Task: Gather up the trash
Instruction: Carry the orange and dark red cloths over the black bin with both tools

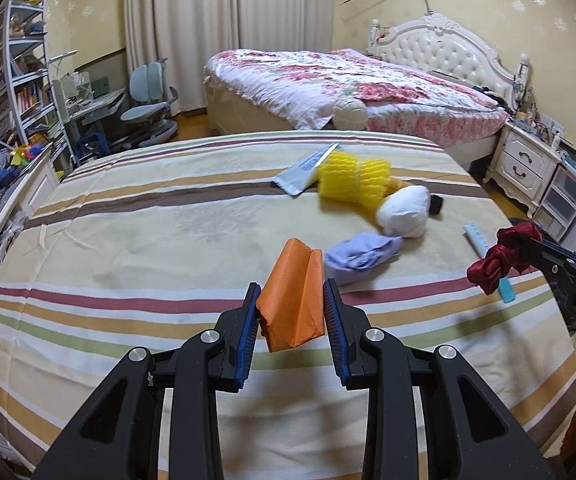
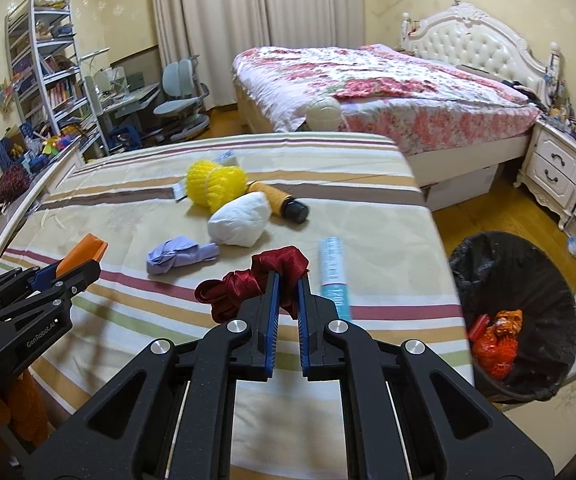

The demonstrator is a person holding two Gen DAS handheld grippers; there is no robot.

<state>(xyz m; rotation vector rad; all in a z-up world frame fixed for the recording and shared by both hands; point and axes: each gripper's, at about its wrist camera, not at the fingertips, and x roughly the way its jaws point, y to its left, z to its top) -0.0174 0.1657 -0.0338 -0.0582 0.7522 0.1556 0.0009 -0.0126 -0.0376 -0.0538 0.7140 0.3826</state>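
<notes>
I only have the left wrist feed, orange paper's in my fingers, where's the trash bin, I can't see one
Observer: A black-lined trash bin stands on the floor off the striped bed's right side.
Operator: Anything in it already?
Observer: Yes, orange netting lies at the bottom.
Operator: What's hiding behind the white wad?
Observer: Behind the white wad is a yellow-wrapped bottle with a black cap, lying on its side.
Operator: Is the right gripper's grip good?
Observer: The right gripper is pinching the red ribbon, most of which hangs out to its left.
</notes>
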